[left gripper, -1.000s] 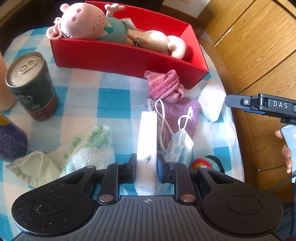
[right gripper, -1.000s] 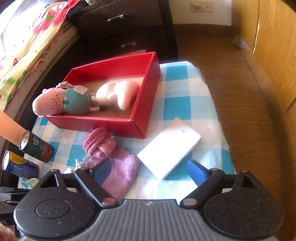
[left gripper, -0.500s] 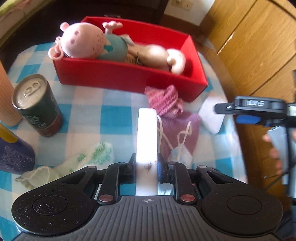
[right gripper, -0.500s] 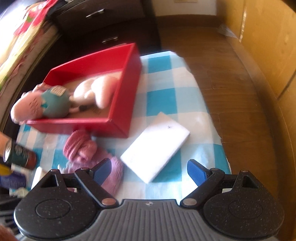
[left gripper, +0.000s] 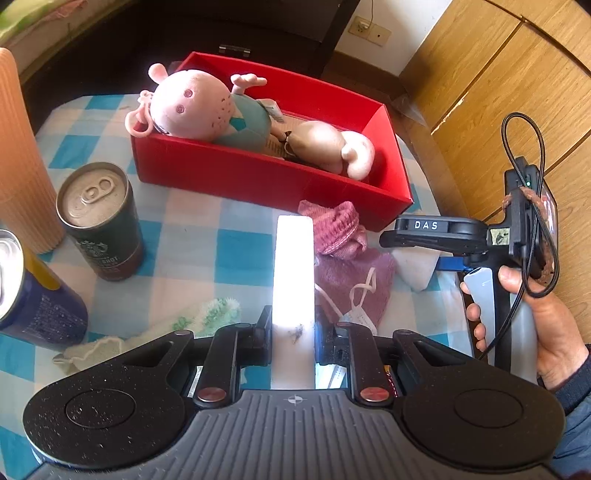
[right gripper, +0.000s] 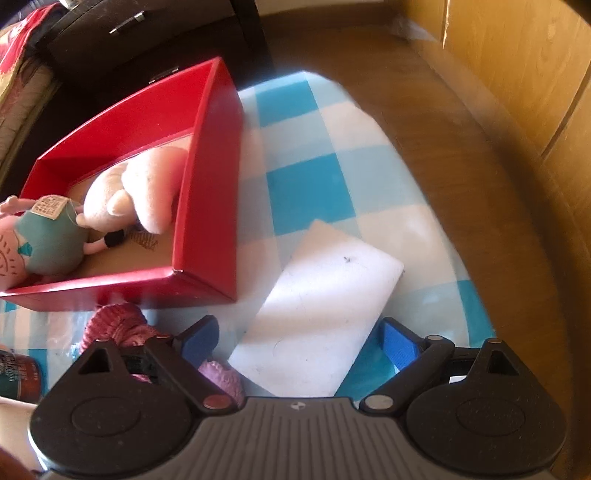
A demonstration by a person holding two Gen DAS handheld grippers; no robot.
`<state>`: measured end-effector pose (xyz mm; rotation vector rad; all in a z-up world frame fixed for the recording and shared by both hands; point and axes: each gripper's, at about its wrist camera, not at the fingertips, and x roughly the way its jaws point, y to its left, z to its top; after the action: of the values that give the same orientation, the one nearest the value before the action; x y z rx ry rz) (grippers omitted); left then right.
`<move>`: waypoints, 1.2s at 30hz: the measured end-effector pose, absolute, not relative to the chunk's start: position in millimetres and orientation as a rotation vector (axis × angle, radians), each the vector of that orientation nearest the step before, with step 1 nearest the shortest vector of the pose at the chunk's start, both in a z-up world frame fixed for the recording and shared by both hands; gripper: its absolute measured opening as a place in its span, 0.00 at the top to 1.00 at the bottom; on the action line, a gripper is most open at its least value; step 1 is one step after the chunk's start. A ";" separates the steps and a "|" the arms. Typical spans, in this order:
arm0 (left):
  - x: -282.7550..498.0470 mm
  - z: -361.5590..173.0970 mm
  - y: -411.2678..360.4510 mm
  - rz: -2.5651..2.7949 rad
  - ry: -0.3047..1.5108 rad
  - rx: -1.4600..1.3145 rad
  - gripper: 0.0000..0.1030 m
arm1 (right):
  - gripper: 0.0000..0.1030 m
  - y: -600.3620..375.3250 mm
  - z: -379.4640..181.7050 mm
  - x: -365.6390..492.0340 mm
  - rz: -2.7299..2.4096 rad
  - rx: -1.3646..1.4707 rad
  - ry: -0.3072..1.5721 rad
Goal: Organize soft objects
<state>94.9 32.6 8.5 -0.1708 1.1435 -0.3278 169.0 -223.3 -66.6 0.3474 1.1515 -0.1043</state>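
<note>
My left gripper point(left gripper: 293, 326) is shut on a white sponge block point(left gripper: 293, 273) and holds it above the checked cloth, short of the red box point(left gripper: 258, 177). The box holds a pink pig plush point(left gripper: 199, 107) and a beige plush point(left gripper: 332, 147). My right gripper point(right gripper: 299, 338) is open, low over a second white sponge point(right gripper: 321, 314) that lies flat beside the box point(right gripper: 207, 206); its fingers stand either side of the sponge's near end. A pink knitted hat point(left gripper: 336, 225), a purple cloth point(left gripper: 354, 280), a face mask point(left gripper: 354, 314) and a green-white towel point(left gripper: 199, 317) lie on the cloth.
A dark green can point(left gripper: 101, 221), a blue can point(left gripper: 33, 291) and a ribbed orange cup point(left gripper: 22, 155) stand at the left. The table edge and wooden floor point(right gripper: 461, 110) are to the right. A dark drawer unit point(right gripper: 147, 33) stands behind the box.
My left gripper has lifted the white sponge off the cloth and drawn back. My right gripper has moved down and forward, closer over the second sponge.
</note>
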 end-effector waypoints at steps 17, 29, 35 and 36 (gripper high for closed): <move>95.0 10.6 17.2 -0.332 1.140 -0.131 0.81 | 0.65 -240.3 -49.9 123.9 0.043 0.311 1.146; 101.4 -9.2 14.1 -0.340 1.205 -0.128 0.80 | 0.64 -210.7 -12.8 79.0 0.276 0.300 1.080; 111.7 -41.4 2.6 -0.284 1.276 -0.079 0.70 | 0.62 -208.3 -10.4 79.4 0.300 0.320 1.075; 112.1 -45.8 2.9 -0.271 1.289 -0.076 0.70 | 0.62 -209.3 -11.1 79.8 0.300 0.324 1.075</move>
<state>112.1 2.9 -45.8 -0.0764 1.2894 -0.2707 79.8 -209.3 -11.1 0.3242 1.0753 0.3002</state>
